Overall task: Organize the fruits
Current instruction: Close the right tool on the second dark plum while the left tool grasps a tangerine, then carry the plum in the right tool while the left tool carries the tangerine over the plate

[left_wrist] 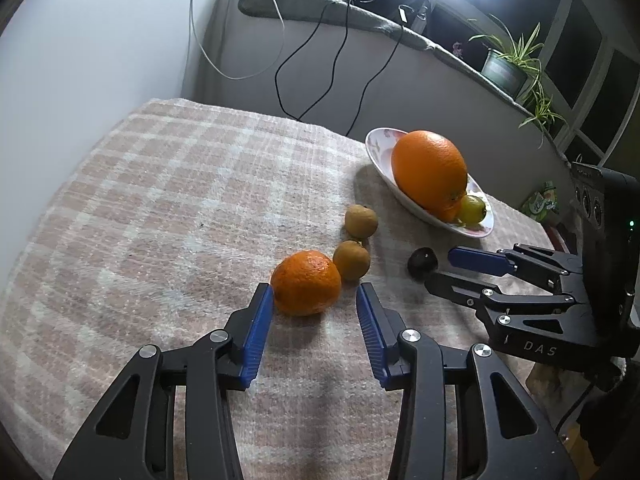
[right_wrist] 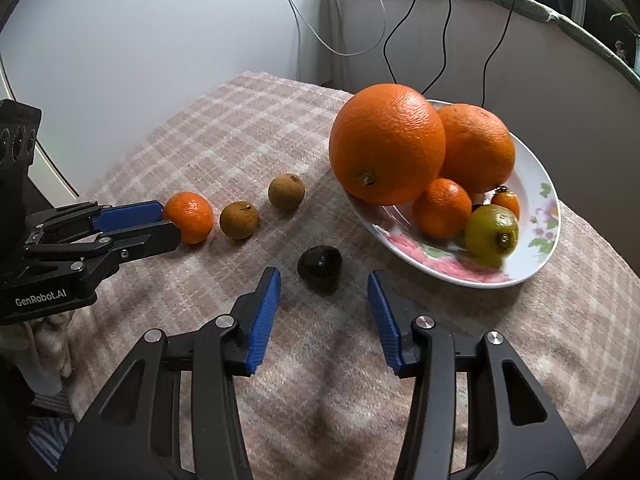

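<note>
A small mandarin (left_wrist: 306,288) lies on the checked cloth just past the tips of my open left gripper (left_wrist: 315,294); it also shows in the right wrist view (right_wrist: 189,217). Two brown longans (left_wrist: 351,260) (left_wrist: 361,221) lie behind it. A dark fruit (right_wrist: 320,269) lies between the tips of my open right gripper (right_wrist: 323,280). A floral plate (right_wrist: 536,240) holds two big oranges (right_wrist: 387,144), a mandarin (right_wrist: 442,208), a yellow-green fruit (right_wrist: 491,234) and a small orange fruit (right_wrist: 506,202).
The table wears a pink checked cloth (left_wrist: 168,200). Cables (left_wrist: 340,52) hang down the wall behind. Potted plants (left_wrist: 508,60) stand on the sill at the far right. The plate sits near the table's far right edge.
</note>
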A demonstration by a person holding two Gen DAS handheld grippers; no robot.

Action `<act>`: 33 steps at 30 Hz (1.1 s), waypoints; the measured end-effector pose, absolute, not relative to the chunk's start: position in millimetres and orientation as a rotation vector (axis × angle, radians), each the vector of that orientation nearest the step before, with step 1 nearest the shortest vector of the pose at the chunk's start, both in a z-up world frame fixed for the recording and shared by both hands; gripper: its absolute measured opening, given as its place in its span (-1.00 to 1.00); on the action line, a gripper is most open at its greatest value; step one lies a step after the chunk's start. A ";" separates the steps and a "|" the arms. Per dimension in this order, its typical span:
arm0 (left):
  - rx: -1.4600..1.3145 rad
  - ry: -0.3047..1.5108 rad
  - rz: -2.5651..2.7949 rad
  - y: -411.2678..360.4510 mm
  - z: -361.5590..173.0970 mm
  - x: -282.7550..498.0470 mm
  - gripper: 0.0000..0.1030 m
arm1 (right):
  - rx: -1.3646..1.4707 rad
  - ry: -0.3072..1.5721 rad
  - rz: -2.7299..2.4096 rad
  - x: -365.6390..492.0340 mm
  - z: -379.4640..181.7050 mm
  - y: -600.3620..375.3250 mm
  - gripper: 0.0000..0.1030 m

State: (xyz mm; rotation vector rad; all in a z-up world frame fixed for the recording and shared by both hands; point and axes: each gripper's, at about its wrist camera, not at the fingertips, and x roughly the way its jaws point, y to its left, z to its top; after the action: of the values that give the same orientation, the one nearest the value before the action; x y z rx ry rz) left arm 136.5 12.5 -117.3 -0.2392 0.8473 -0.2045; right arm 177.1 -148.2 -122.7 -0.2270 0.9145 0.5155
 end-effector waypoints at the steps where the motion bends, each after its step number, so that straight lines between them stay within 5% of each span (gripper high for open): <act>1: -0.240 0.850 -0.203 12.8 -118.4 137.9 -0.20 | -0.229 0.916 0.515 177.8 -123.6 -147.2 -0.08; 33: -0.240 0.848 -0.204 13.8 -122.9 145.3 -0.28 | -0.288 0.936 0.519 185.9 -133.0 -127.4 -0.52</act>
State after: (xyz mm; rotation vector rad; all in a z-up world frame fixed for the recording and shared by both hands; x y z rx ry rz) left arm 145.3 13.8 -122.9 -0.2395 0.8481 -0.2038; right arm 185.9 -127.4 -133.0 -0.2878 0.9359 0.5186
